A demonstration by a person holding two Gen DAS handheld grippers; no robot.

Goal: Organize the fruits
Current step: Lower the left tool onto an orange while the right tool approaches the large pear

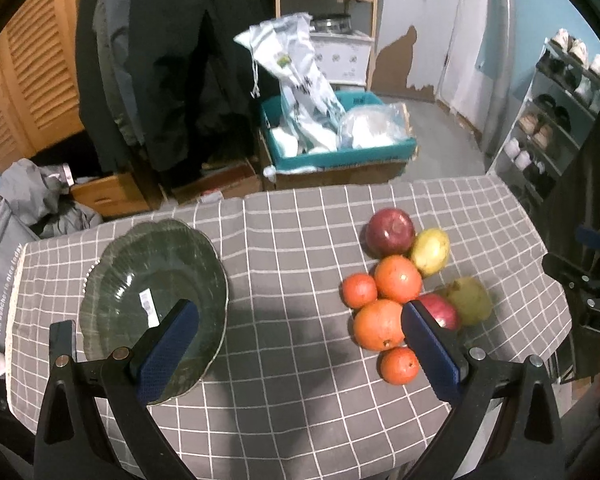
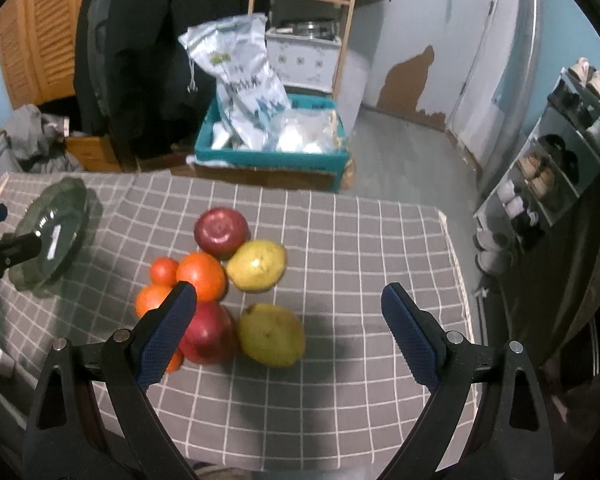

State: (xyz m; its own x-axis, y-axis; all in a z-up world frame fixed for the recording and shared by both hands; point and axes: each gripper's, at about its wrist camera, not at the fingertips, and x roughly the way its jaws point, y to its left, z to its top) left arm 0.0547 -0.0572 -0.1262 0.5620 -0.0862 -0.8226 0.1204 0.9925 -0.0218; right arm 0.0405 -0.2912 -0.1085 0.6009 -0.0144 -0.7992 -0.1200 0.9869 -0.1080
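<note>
Left wrist view: left hand-held gripper (image 1: 300,318) wide, holding nothing, above the desk (image 1: 300,400).
Bowl (image 1: 112,276): dark green, scalloped, empty, at left.
Fruits (image 1: 396,280): tight pile at right, well apart from the bowl; oranges, red apples, yellow-green pears, all touching.
Right wrist view: right hand-held gripper (image 2: 289,306) wide, holding nothing, over the near pear (image 2: 272,334).
Near apple (image 2: 210,332): just beside that pear.
Risk: round fruit may roll off the desk if a finger nudges the pile; a pear's smooth skin could slip in the grip.
</note>
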